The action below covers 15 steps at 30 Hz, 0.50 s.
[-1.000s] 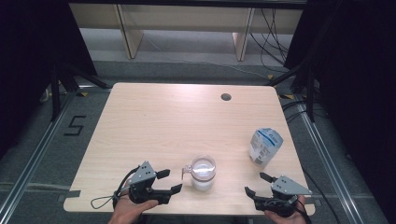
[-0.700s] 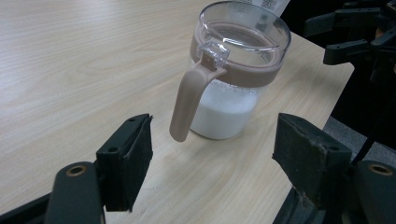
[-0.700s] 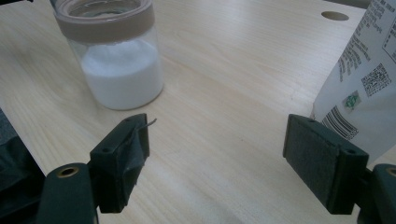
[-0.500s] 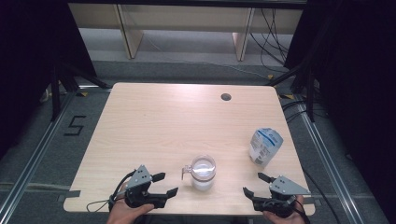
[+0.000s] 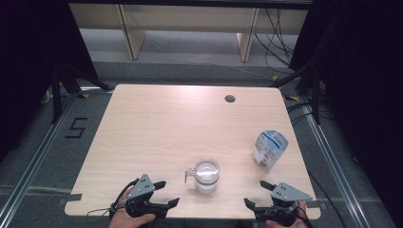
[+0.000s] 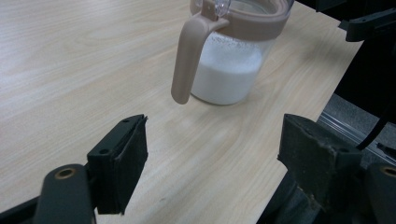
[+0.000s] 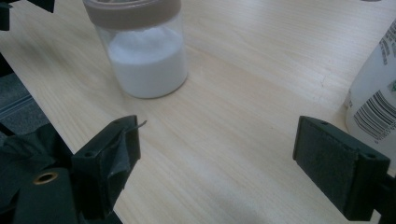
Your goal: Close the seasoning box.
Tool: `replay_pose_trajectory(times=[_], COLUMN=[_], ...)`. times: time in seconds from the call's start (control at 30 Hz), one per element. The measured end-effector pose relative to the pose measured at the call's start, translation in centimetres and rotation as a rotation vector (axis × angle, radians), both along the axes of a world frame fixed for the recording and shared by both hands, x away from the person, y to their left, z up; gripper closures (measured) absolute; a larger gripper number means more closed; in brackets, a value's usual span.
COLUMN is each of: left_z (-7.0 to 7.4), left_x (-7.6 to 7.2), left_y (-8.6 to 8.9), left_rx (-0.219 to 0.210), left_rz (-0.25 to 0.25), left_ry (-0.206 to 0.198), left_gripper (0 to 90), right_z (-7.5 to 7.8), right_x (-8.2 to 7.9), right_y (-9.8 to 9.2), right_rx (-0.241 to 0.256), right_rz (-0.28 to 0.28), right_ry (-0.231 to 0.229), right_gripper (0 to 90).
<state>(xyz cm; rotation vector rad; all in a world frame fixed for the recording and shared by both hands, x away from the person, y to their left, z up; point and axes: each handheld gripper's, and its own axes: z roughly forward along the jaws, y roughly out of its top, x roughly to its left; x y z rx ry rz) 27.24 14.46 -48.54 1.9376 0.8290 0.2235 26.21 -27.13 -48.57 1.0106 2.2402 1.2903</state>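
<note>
Light wood-grain table (image 5: 157, 128) on a grey floor, dark curtains both sides, round cable hole (image 5: 230, 99) near the far edge. Clear glass jar with a beige plastic lid and handle (image 5: 205, 175), roughly half full of white powder, stands upright near the front edge, between the two claws, touching neither. White and blue printed pouch (image 5: 270, 149) stands well to its right, near the right edge.

Left claw (image 5: 167, 194) wide, nothing in it, low at the front edge, aimed at the jar handle (image 6: 186, 65). Right claw (image 5: 257, 194) also wide and unloaded.

Progress, my read: nothing started. No grasp, lid on, pouch untouched. Everything is left.

Hard to tell: pouch print unreadable, pouch cropped in the right gripper view; jar top cropped in both gripper views; hands cut off at the bottom.
</note>
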Motion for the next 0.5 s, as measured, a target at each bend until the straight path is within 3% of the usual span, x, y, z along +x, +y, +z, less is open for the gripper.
replay_pose_trajectory(times=[0.03,0.1,0.2,0.23,0.3,0.37,0.4,0.43,0.5], left_z=[-0.12,-0.24,-0.46,-0.55,-0.71,-0.91,-0.89,-0.98,-1.07], left_x=[-0.03,-0.20,-0.27,-0.39,-0.39,-0.36,-0.46,-0.50,-0.62], left_y=[0.04,0.02,0.14,0.14,0.30,0.46,0.49,0.49,0.49], left_rx=[-0.005,-0.013,-0.007,-0.005,0.004,0.003,0.012,0.002,0.013], left_rz=[-0.002,0.008,0.002,0.016,0.013,0.007,0.019,0.023,0.029], left_ry=[-0.002,0.015,0.000,0.018,0.012,0.001,0.012,0.019,0.009], left_gripper=[23.0,22.7,22.4,22.4,22.4,22.4,22.4,22.4,22.4], right_z=[-0.10,-0.05,-0.30,-0.31,-0.33,-0.32,-0.42,-0.40,-0.45], right_x=[0.04,-0.24,-0.21,-0.27,-0.35,-0.67,-0.49,-0.68,-0.63], right_y=[0.04,-0.03,-0.08,-0.10,-0.15,-0.08,-0.20,-0.19,-0.30], right_rx=[0.011,-0.001,0.000,0.003,-0.011,-0.007,-0.015,-0.018,-0.027], right_rz=[0.015,-0.005,0.002,0.000,0.005,-0.018,-0.004,-0.023,-0.016], right_ry=[0.008,0.039,0.045,0.048,0.047,0.078,0.058,0.070,0.056], right_gripper=[15.8,15.8,15.7,15.8,15.8,15.8,15.8,15.8,15.8])
